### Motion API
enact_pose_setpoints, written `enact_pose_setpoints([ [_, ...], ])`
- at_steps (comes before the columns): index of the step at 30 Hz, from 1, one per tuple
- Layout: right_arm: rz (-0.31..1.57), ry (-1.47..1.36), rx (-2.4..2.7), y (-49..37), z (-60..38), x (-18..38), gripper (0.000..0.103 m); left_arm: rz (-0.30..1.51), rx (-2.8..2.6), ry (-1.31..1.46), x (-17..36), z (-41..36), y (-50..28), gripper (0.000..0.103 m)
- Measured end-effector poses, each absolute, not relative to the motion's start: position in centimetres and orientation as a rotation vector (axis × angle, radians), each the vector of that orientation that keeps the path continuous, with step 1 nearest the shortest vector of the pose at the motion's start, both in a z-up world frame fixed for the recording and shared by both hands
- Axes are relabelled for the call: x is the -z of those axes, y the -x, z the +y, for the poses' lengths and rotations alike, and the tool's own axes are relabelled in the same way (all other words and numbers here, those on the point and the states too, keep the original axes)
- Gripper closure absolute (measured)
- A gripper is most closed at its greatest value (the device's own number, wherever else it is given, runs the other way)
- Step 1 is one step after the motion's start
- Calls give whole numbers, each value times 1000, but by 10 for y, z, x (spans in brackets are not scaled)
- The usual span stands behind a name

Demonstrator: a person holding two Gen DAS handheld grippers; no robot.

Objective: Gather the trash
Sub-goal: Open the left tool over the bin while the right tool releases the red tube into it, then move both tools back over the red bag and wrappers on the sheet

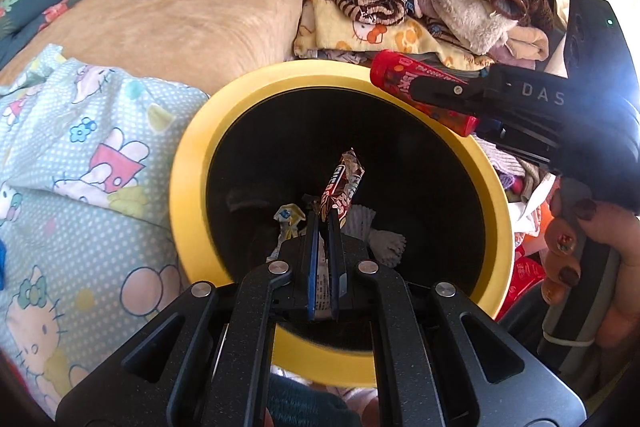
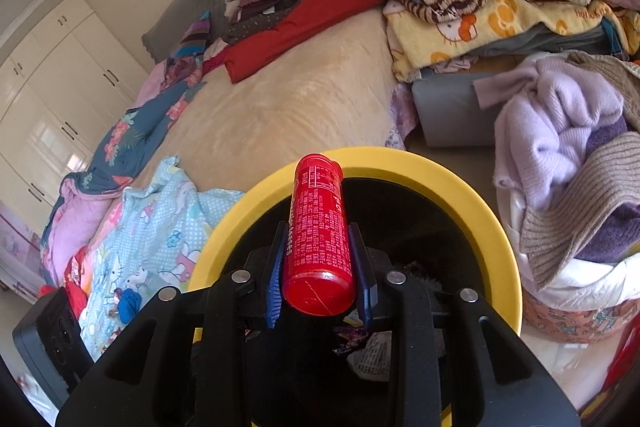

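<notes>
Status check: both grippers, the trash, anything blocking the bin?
Left gripper shut on snack wrapper, over yellow-rimmed bin. Right gripper shut on red tube, above bin rim. Opening clear.

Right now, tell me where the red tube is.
The red tube sits clamped between the right gripper's fingers, over the yellow-rimmed bin; in the left wrist view it hangs above the bin's upper-right rim.

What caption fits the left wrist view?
Left gripper holds a candy wrapper over the yellow-rimmed bin.
</notes>
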State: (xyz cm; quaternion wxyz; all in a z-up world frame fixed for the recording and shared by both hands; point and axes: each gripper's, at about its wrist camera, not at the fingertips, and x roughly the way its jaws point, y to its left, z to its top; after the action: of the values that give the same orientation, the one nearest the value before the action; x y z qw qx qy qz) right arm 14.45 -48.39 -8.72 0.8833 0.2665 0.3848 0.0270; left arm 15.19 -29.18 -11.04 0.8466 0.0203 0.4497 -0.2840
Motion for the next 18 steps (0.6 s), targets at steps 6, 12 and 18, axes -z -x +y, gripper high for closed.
enact_pose_setpoints([
  [6,826,-597,-36,-148,-492,95,74,967,601,-37,117,-298,-162,101],
  [12,828,-698,8,-148,-506,103,52,974,591,-38,117,-297,-164,80],
  [18,784,-653,12,-147,-499,91,39,918,520,-8,102,-275,-157,12],
])
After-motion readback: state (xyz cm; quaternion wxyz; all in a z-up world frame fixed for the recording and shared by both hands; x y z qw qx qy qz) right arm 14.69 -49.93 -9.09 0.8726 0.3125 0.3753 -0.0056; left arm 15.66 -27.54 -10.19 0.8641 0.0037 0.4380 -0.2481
